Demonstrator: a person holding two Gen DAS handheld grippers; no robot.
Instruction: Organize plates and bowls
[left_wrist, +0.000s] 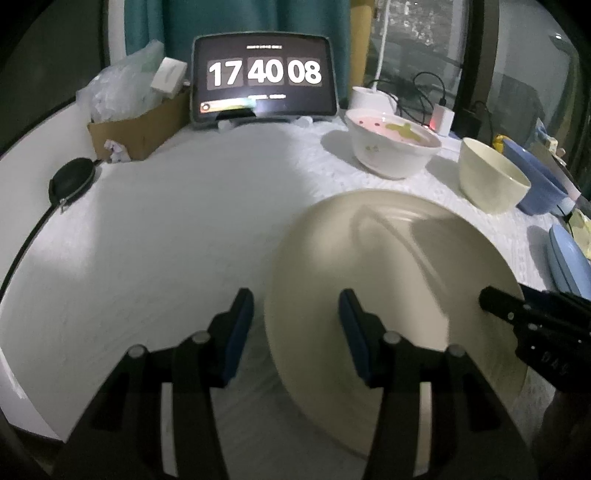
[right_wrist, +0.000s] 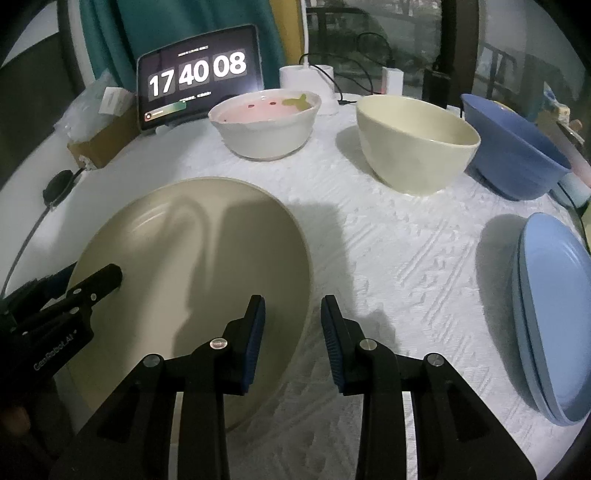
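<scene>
Two grippers straddle opposite rims of the beige plate (right_wrist: 192, 280), neither clamped on it.

Left gripper (left_wrist: 295, 332) stands apart astride the plate's left rim, right gripper (right_wrist: 291, 339) apart astride its right rim; no pad presses. The plate lies on the white cloth (right_wrist: 406, 258), nearer than the cream bowl (right_wrist: 413, 147) and pink-lined bowl (right_wrist: 266, 122), left of the blue plates (right_wrist: 554, 314). If one side closes first, the plate may tilt, slip, or drag the cloth.

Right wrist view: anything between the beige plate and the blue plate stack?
No. Between beige plate and blue plate stack lies only bare white tablecloth, seen in the right wrist view.
</scene>
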